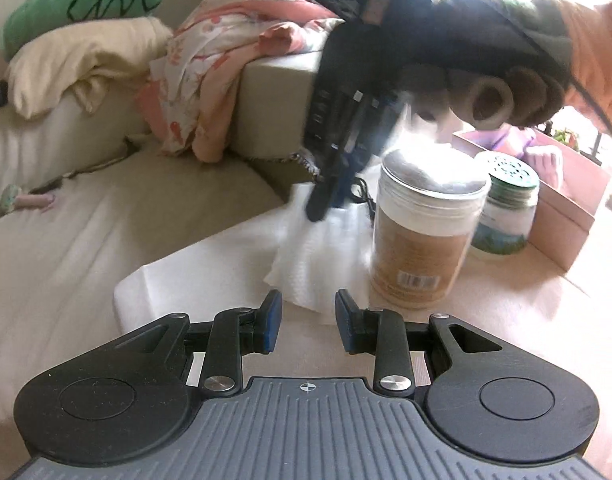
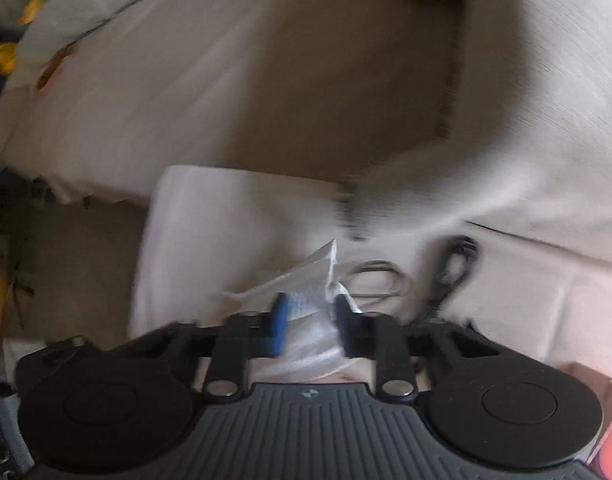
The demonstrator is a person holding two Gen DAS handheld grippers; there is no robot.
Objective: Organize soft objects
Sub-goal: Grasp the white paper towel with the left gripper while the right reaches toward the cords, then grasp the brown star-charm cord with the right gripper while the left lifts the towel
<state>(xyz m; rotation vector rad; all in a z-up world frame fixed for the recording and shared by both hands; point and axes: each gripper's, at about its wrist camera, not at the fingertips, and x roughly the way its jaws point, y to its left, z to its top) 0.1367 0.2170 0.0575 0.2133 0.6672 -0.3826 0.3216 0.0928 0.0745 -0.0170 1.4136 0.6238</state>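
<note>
Beige sofa (image 1: pixel 106 184) fills most of both views, its armrest half buried under a pink floral blanket (image 1: pixel 226 64), and the right wrist view is motion-blurred. White paper towel (image 1: pixel 317 248) lies crumpled on the table corner (image 1: pixel 525 320) by the brown jar (image 1: pixel 421 240), its far end pinched by the right gripper (image 2: pixel 309 312), which is closed on it. Left gripper (image 1: pixel 307 320) hangs narrowly apart, empty, over the towel's near edge; bare tabletop right.

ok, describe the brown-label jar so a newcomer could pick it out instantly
On the pale table beside the sofa arm, two jars stand in front of a pink box. The brown-label jar is the nearer, taller one, with a smooth shiny lid; the green-lidded jar has a perforated lid.
</note>
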